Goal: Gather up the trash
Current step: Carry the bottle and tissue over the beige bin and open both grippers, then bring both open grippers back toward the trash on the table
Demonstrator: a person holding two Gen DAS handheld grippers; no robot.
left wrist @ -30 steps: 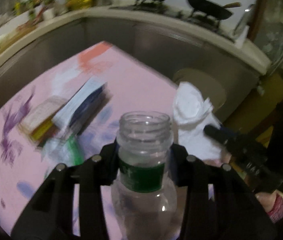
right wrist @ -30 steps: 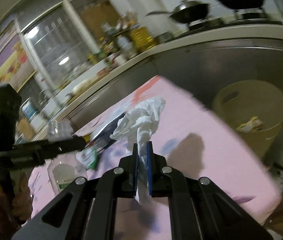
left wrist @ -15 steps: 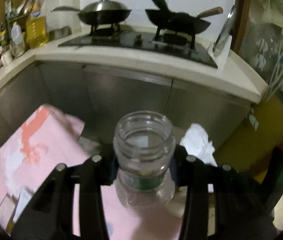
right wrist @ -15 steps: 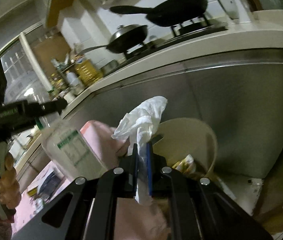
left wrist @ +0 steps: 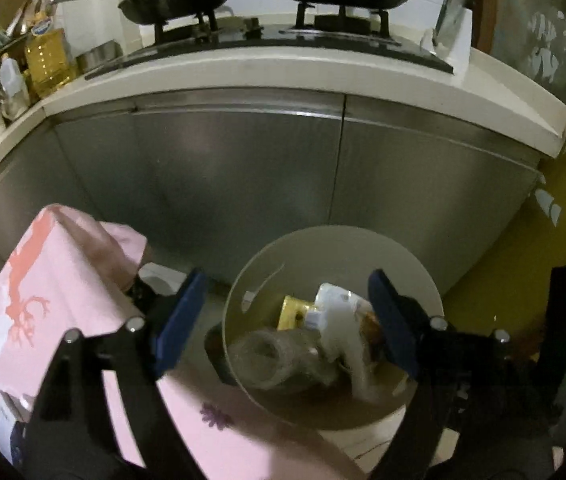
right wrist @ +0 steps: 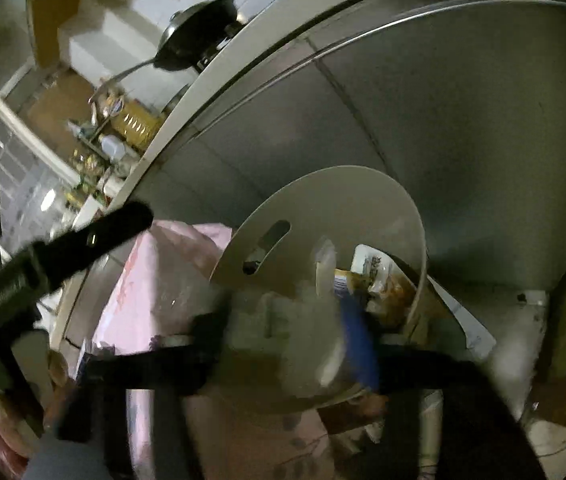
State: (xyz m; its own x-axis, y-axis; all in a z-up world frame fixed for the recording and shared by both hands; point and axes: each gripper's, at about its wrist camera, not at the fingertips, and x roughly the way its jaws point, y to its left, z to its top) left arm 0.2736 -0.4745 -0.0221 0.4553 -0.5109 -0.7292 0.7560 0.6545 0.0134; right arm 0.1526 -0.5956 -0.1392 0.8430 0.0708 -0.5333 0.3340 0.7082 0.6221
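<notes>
Now both the left gripper (left wrist: 287,320) and right gripper (right wrist: 287,336) have just been opening, jaws spread with nothing pinched, over the beige bin (left wrist: 363,240) holding the clear bottle (left wrist: 279,356) and white tissue (left wrist: 347,332); best lift straight clear of its rim.

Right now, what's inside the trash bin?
Inside the trash bin: a clear plastic bottle on its side, white tissue and a yellow wrapper. Whatever lies beneath them, and the bin's bottom, is covered.
</notes>
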